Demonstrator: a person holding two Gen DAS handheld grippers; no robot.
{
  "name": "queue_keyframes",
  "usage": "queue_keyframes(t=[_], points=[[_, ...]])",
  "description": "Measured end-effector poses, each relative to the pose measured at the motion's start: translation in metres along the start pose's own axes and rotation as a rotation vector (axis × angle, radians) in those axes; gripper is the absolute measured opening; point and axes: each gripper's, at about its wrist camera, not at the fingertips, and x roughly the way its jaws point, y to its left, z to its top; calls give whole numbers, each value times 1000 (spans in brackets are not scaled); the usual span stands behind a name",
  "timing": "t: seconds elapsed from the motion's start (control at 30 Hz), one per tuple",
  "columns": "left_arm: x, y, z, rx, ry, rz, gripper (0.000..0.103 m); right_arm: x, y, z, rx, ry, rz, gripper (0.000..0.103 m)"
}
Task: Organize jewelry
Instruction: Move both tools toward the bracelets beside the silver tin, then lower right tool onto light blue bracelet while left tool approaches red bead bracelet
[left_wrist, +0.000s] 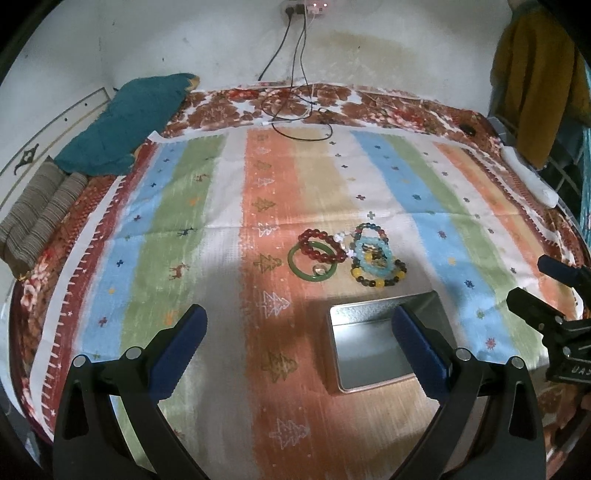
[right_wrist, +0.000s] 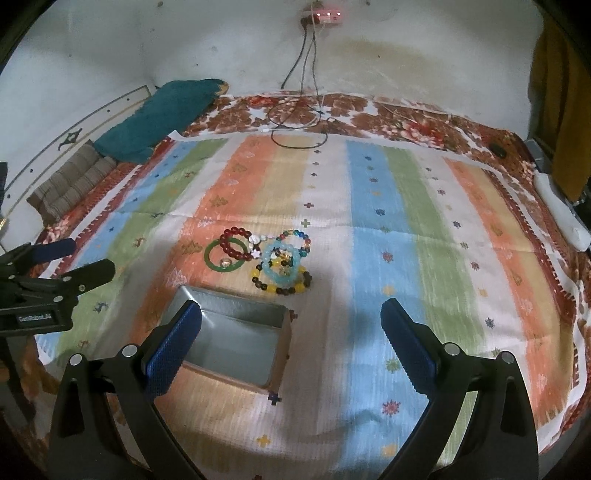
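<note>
Left wrist view: the left hand-held gripper (left_wrist: 295, 350) is spread wide and empty, low in the frame. The open metal tin (left_wrist: 365, 350) sits lower right of centre on the striped cloth (left_wrist: 207, 206), bracelets (left_wrist: 347, 254) clustered just above it.

Right wrist view: the right hand-held gripper (right_wrist: 291, 350) is spread too, holding nothing. Tin (right_wrist: 236, 343) lower left, bracelets (right_wrist: 266, 260) above it at centre.
</note>
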Motion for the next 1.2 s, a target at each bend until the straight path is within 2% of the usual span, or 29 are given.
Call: queue_keyframes(t=[0.5, 0.67, 0.9, 1.2], points=[[39, -3, 30, 24, 39, 44, 97, 41, -9, 24, 40, 83, -5, 99], [57, 0, 38, 3, 80, 32, 97, 56, -8, 28, 23, 122, -17, 99], [79, 2, 48, 7, 113, 52, 97, 76, -8, 37, 21, 147, 8, 99], [102, -1, 61, 30, 139, 64, 97, 102, -6, 43, -9, 192, -2, 99]])
